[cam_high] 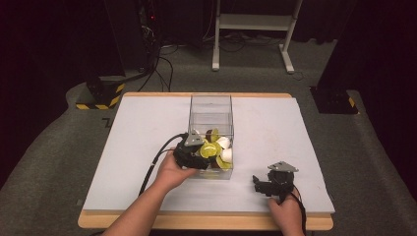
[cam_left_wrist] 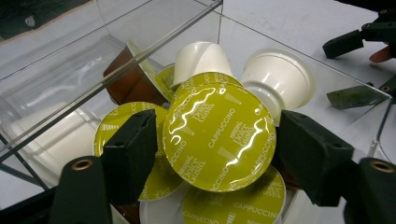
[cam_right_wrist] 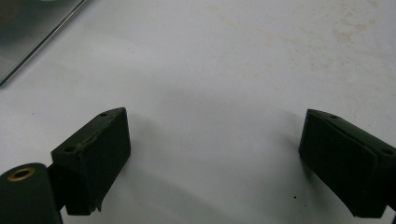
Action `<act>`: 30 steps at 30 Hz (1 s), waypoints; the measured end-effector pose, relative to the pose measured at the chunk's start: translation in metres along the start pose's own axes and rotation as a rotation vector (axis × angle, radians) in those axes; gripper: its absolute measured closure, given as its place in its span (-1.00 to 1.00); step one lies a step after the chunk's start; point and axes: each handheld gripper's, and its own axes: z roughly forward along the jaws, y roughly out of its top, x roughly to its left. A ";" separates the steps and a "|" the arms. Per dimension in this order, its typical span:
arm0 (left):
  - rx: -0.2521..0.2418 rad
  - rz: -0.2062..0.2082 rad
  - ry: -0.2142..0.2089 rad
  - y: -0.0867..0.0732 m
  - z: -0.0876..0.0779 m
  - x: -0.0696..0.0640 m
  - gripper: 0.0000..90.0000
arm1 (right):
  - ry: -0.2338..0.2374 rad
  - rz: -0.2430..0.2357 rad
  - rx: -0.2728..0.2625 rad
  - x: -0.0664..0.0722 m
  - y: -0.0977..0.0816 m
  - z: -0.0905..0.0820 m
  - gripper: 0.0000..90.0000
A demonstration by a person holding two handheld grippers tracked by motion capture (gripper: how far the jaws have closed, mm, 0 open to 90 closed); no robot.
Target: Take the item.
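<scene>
Claw-wise, my left claw [cam_left_wrist: 215,140] is inside the clear plastic box [cam_high: 211,105] on the table [cam_high: 137,147], clamped on a green-lidded cappuccino capsule [cam_left_wrist: 219,135] sitting on top of the capsule pile [cam_high: 216,150]. My right claw [cam_right_wrist: 215,158] hovers over bare table, jaws wide apart, holding nothing.

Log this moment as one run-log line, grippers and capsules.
left gripper: in clear box, jaws on either side of green-lidded capsule | right gripper: open over table, nothing between jaws | other capsules: piled in box
</scene>
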 end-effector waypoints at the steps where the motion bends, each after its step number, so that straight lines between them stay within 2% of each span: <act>1: -0.002 0.003 0.002 0.000 0.000 0.000 -0.27 | -0.001 0.000 -0.001 0.000 0.000 0.000 -0.80; 4: -0.006 0.007 0.002 0.000 -0.002 0.000 -0.17 | 0.000 0.000 0.000 0.000 0.000 0.000 -0.80; 10: -0.016 0.006 -0.002 -0.001 -0.004 0.000 -0.16 | 0.000 -0.001 0.000 0.000 0.000 0.000 -0.80; 15: -0.045 -0.028 -0.015 -0.001 -0.006 0.000 -0.16 | 0.000 0.001 0.000 0.000 0.000 0.000 -0.80; 19: -0.060 -0.026 -0.026 -0.001 -0.010 0.001 -0.16 | 0.000 0.000 0.000 0.000 0.000 0.000 -0.80; 25: -0.088 -0.049 -0.044 0.001 -0.015 0.002 -0.16 | 0.000 0.001 0.001 0.000 0.000 0.000 -0.80; 26: -0.102 -0.066 -0.045 0.001 -0.015 0.002 -0.16 | 0.000 0.002 0.001 0.000 0.000 0.000 -0.80; 30: -0.109 -0.070 -0.050 0.003 -0.017 0.003 -0.16 | 0.000 0.000 0.000 0.000 0.000 0.000 -0.80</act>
